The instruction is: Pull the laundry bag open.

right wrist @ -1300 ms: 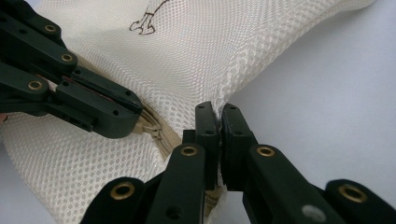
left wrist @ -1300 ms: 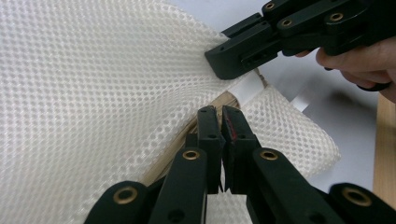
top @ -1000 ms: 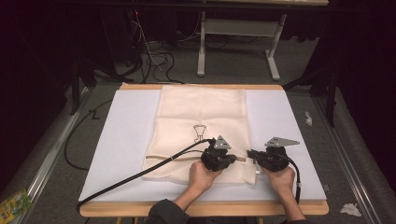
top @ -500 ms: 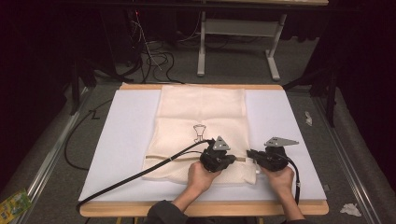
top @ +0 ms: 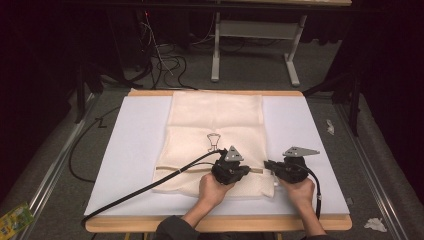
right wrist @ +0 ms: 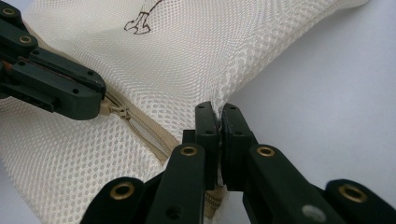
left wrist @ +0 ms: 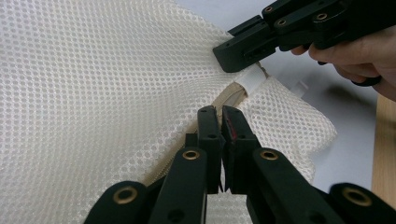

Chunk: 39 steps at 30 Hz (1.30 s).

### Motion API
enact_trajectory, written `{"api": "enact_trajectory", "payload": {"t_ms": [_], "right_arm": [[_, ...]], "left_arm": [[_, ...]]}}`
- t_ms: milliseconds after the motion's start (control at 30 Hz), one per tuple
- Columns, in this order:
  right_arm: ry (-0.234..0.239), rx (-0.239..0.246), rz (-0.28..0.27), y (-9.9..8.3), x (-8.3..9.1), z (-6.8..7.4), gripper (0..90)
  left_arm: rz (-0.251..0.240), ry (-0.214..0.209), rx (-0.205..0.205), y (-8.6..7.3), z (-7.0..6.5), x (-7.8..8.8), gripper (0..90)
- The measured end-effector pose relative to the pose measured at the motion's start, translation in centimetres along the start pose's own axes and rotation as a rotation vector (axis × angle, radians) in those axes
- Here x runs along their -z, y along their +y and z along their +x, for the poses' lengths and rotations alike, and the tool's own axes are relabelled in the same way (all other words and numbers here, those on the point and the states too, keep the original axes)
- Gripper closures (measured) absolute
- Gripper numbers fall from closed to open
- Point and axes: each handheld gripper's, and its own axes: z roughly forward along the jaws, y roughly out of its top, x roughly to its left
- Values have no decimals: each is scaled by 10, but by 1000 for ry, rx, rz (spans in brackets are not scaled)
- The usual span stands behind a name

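Near front edge of table [top: 150, 222], on white pad [top: 130, 150]: cream mesh laundry bag [top: 215, 125] flat, running from far edge toward front, zip line [top: 175, 169] across its lower part. Small hanger print [top: 214, 142] mid-bag.

Left side of bag: zip looks done up along that stretch, judging from high view; hard to confirm at this res.

Centre: left gripper [top: 239, 172] low on bag, jaws shut; in left gripper view [left wrist: 223, 122] tips pinched right on zip line, prob. on the puller or mesh beside it, can't tell which. Small puller [right wrist: 122, 112] seen just by that gripper's tip in right gripper view.

Right: right gripper [top: 268, 165] at bag's right edge, jaws closed on mesh hem at zip end [right wrist: 217, 119], white tab [left wrist: 252, 80] poking out there.

Progress est.: both grips set, bag pinned at one end, zip held at the other. Short stretch of zip betw. grippers left to run; no pull visible yet.
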Motion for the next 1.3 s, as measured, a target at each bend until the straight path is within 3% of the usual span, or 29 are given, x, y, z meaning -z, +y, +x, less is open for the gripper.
{"api": "enact_trajectory", "payload": {"t_ms": [1300], "right_arm": [[-2,14,-6,4,0,2,885]], "left_arm": [[-24,7,6,1,4,14,871]]}}
